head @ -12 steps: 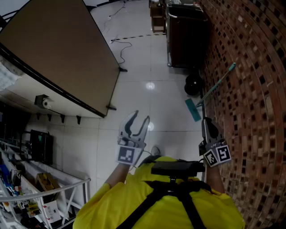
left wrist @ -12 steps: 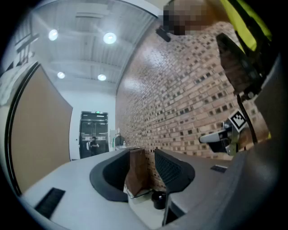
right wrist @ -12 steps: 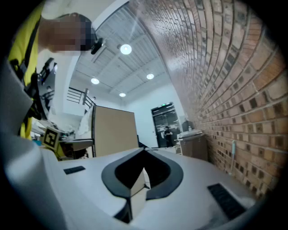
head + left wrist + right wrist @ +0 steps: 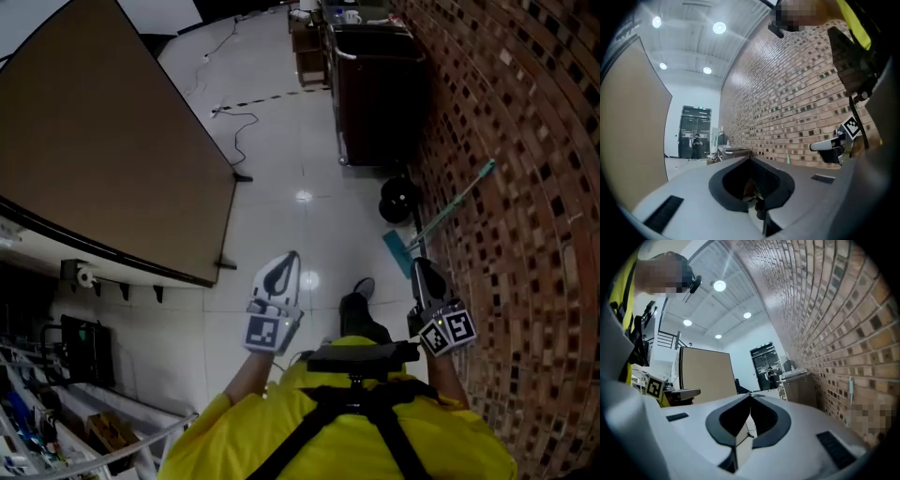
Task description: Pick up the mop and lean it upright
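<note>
Left tongs (image 4: 289, 262) and right tongs (image 4: 420, 270) closed, bearing square markers.

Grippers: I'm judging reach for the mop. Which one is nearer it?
The right gripper, on the brick wall side: in the head view it shows just beside the mop. The left gripper is over the floor, farther off.

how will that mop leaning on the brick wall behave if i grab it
Probably stiff: the mop has a thin, straight handle. Its flat teal head likely makes it bottom-heavy, so it may swing. On the glossy floor the head could slide.
</note>
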Motion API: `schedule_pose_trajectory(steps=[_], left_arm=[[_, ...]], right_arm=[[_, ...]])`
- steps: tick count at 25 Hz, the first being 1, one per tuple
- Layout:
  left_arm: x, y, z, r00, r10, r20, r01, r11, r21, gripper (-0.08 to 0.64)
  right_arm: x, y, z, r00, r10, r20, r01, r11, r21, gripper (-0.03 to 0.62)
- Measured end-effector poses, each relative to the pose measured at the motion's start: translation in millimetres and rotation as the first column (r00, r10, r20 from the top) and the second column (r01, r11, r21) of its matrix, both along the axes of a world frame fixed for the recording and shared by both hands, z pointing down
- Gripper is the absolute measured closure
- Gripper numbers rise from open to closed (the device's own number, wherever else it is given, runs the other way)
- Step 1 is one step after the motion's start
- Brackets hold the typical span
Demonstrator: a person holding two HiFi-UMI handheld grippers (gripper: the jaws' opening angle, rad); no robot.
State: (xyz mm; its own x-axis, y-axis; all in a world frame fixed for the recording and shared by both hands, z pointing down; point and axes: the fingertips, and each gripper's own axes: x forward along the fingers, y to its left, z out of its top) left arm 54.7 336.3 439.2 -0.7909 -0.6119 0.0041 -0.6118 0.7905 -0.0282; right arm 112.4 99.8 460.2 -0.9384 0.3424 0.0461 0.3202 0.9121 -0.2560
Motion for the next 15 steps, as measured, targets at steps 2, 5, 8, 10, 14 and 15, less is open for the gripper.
schedule_pose_trajectory(steps=[2,5,8,10,14,15], left_arm=[[-39.8,-14.5,-0.1,1.0,0.005,0.013,-0.005,1.0,0.015,0.467],[-109.1,-32.8,-1.7,1.0,-0.005,0.019,0.005,1.0,0.025,0.359],[-165.8,-46.2,-10.7,1.0,0.017,-0.023,-0.015,0.999,0.052,0.406],[-203.1,-65.6,-18.6,0.999,0.045,-0.019,-0.044,0.998,0.036,0.494],[-273.4,-124.8,-23.2,0.992,0.122,-0.023,-0.121,0.992,0.032,0.491],[-284.1,-141.6,-21.1,0.987,0.155,-0.039,-0.153,0.987,0.041,0.476]], right_arm=[[-40.6,-15.8,2.5,1.0,-0.003,0.014,0.003,1.0,0.008,0.57],[-113.5,-36.5,9.2,1.0,-0.003,0.027,0.003,1.0,0.002,0.545],[-175.2,-43.4,-7.8,0.998,-0.008,0.058,0.005,0.999,0.041,0.545],[-213.1,-47.3,-33.7,0.991,-0.03,0.127,0.01,0.988,0.155,0.545],[-270.2,-80.2,-40.7,0.986,0.029,0.161,-0.058,0.982,0.177,0.545],[-275.7,-93.8,-32.1,0.988,0.074,0.136,-0.095,0.983,0.155,0.545]])
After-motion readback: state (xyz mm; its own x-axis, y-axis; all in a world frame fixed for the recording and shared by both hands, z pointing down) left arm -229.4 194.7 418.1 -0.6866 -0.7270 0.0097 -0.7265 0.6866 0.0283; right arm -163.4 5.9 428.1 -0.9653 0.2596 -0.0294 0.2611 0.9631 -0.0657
